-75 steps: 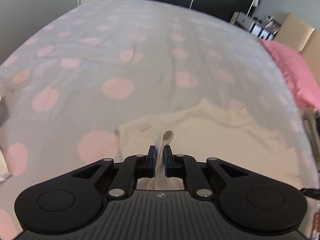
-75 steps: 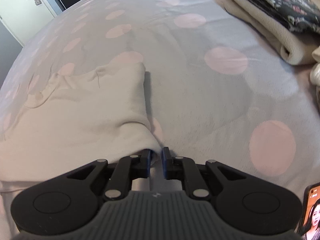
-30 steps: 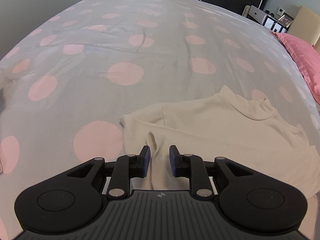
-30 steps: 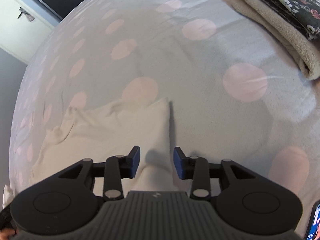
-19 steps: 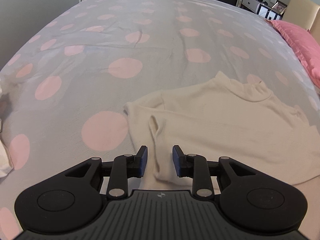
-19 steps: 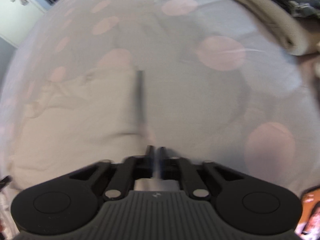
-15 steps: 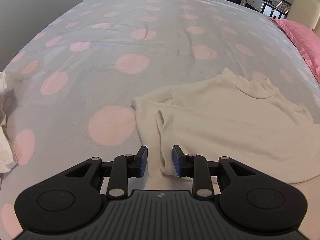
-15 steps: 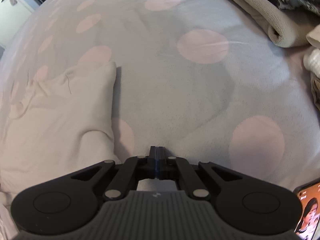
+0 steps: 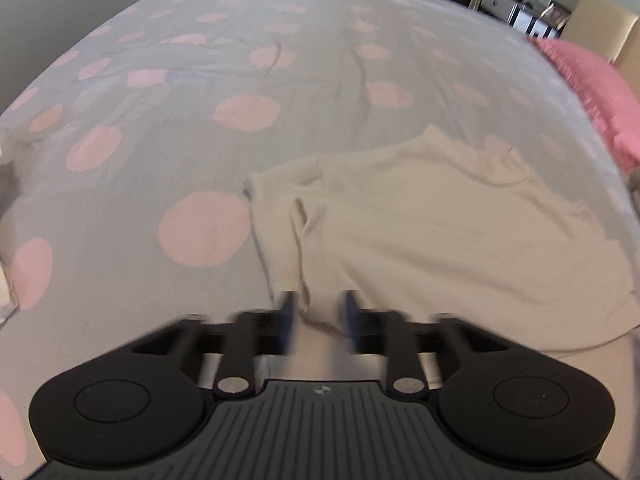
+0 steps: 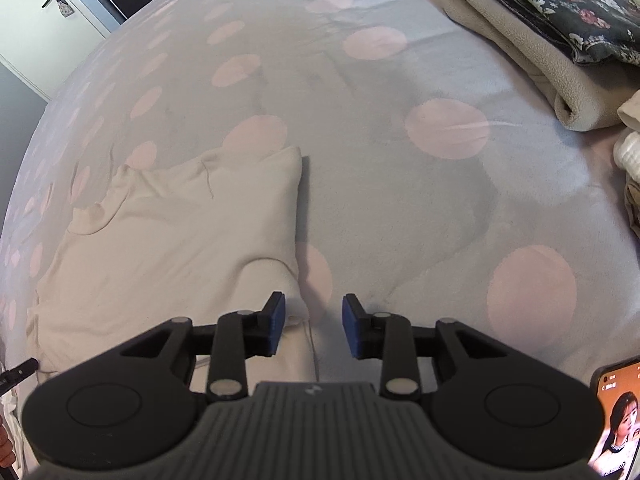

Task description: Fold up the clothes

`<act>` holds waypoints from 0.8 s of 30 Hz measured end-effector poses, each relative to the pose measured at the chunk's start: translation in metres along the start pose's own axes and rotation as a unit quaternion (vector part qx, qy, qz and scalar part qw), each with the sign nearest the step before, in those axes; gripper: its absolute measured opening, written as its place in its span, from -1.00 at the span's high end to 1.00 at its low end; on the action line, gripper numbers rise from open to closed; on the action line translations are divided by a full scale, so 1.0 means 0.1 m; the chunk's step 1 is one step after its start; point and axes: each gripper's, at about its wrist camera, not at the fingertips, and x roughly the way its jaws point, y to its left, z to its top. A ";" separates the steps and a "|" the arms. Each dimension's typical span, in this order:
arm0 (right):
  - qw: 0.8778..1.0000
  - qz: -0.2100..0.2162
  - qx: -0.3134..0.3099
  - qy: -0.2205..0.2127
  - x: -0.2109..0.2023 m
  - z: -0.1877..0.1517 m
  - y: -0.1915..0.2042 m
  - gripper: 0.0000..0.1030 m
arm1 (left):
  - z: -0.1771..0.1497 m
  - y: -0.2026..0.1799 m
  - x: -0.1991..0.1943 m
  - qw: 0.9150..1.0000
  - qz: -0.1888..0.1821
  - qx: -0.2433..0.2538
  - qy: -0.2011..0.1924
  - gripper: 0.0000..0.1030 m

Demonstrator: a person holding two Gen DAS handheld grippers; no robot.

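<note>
1. A cream top is being shown spread flat on the bedspread, grey with pink dots, collar end pointing away from the camera.
2. The left gripper is being held low over the near left corner of the top, jaws spread wide, with a raised fold of the fabric sitting between the fingers (they're motion-blurred, so whether the pads are touching cloth can't be told).
3. The right gripper is being held with jaws spread wide too, over the near right edge of the top. Nothing is being pinched; the left pad is just at the cloth's edge and the right pad is over bare bedspread.
4. In the right view, the top's right side is being seen as a doubled-over edge running straight away from the gripper.
5. A stack of folded clothes is being kept at the far right of the bed: a beige fleece piece with a dark floral one on top.
6. A phone with a lit screen is being shown at the bottom right corner.
7. A pink pillow is being seen at the right edge in the left view.
</note>
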 end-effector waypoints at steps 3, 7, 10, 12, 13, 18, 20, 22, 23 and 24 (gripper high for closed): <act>1.000 0.022 0.005 -0.019 -0.04 -0.02 0.00 0.32 | 0.00 0.04 -0.09 1.000 -0.012 -0.008 -0.009 0.95; 1.000 0.022 0.005 -0.020 0.03 -0.02 0.03 0.33 | 0.01 0.13 -0.16 1.000 -0.013 -0.025 -0.005 0.96; 1.000 0.006 0.006 0.001 0.18 -0.02 0.02 0.33 | -0.01 0.14 -0.08 0.999 0.001 -0.022 0.027 0.96; 1.000 -0.009 0.004 0.011 0.29 -0.03 -0.01 0.34 | -0.04 0.11 -0.01 0.999 0.018 -0.007 0.042 0.97; 1.000 -0.019 0.001 0.013 0.32 -0.04 -0.02 0.35 | -0.06 0.08 0.01 0.999 0.025 0.003 0.043 0.96; 1.000 -0.010 0.012 0.007 0.23 -0.01 -0.07 0.36 | -0.08 0.06 -0.02 0.999 0.027 0.008 0.038 0.93; 1.000 0.003 0.027 -0.007 0.13 0.05 -0.08 0.34 | -0.07 0.08 -0.06 0.999 0.024 0.002 0.032 0.89; 0.999 0.020 0.038 -0.021 0.07 0.11 -0.05 0.34 | -0.05 0.10 -0.12 0.999 0.025 -0.009 0.024 0.63; 0.999 0.027 0.039 -0.026 0.06 0.14 -0.02 0.34 | -0.04 0.10 -0.15 0.999 0.028 -0.012 0.018 0.57; 0.998 0.031 0.036 -0.028 0.07 0.16 0.02 0.34 | -0.02 0.10 -0.17 0.999 0.029 -0.014 0.013 0.53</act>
